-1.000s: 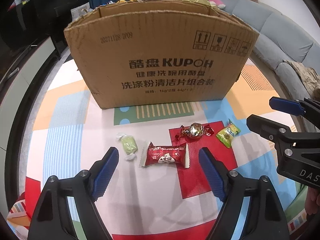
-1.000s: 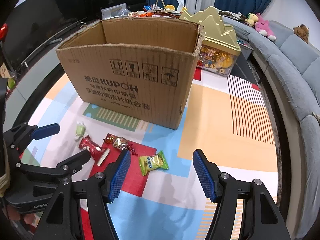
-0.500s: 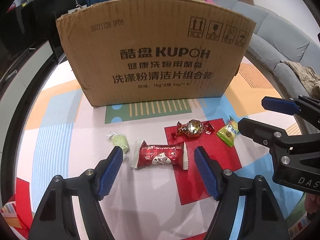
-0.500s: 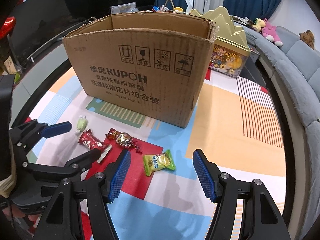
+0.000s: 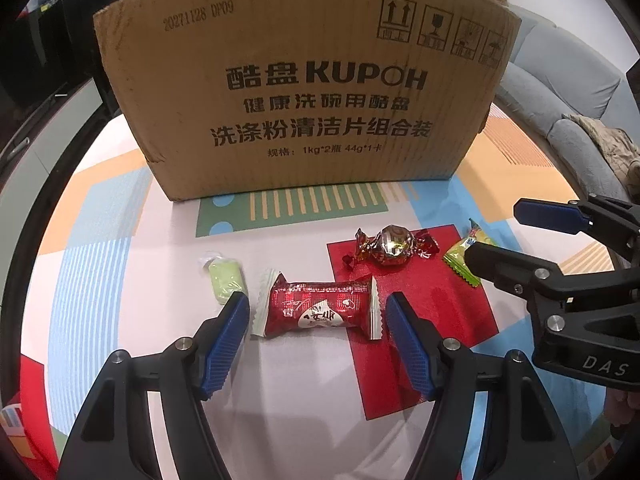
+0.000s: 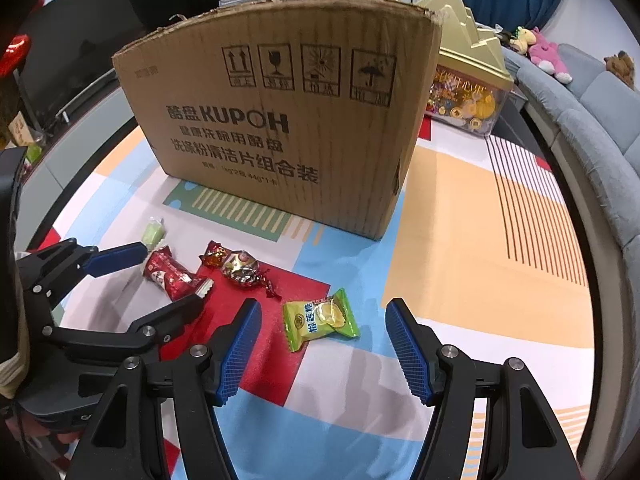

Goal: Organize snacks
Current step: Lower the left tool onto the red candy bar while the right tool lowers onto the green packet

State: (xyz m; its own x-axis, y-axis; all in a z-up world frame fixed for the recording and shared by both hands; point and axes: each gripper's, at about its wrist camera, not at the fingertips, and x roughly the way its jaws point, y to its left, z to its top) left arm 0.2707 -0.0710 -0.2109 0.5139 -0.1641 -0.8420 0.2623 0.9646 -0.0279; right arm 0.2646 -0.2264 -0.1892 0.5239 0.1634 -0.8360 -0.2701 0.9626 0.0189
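Both grippers have dropped and closed in on their targets since a second ago; the cardboard box now fills more of each view.

Left gripper: jaws wide apart, holding nothing, straddling the red wrapped snack bar, which lies crosswise between the blue pads. Crimped ends sit just inside each pad, not yet touching as far as the view shows. Pale green candy is just beside the left pad, so it risks getting nudged or pinched.

Right gripper: also spread wide and empty, framing the green lemon candy on the patterned play mat. Candy sits nearer the left pad than the right.

Foil-wrapped chocolate lies between the two targets, clear of both grippers.

Suggested execution:
- Left: shift slightly right to clear the pale green candy, lower until the pads are at mat level, close on the bar's body rather than the flimsy end seals.
- Right: centre on the candy before closing, since the slick wrapper will likely slide if hit off-centre.
- Then lift and drop both into the box, whose open top is not visible from here.
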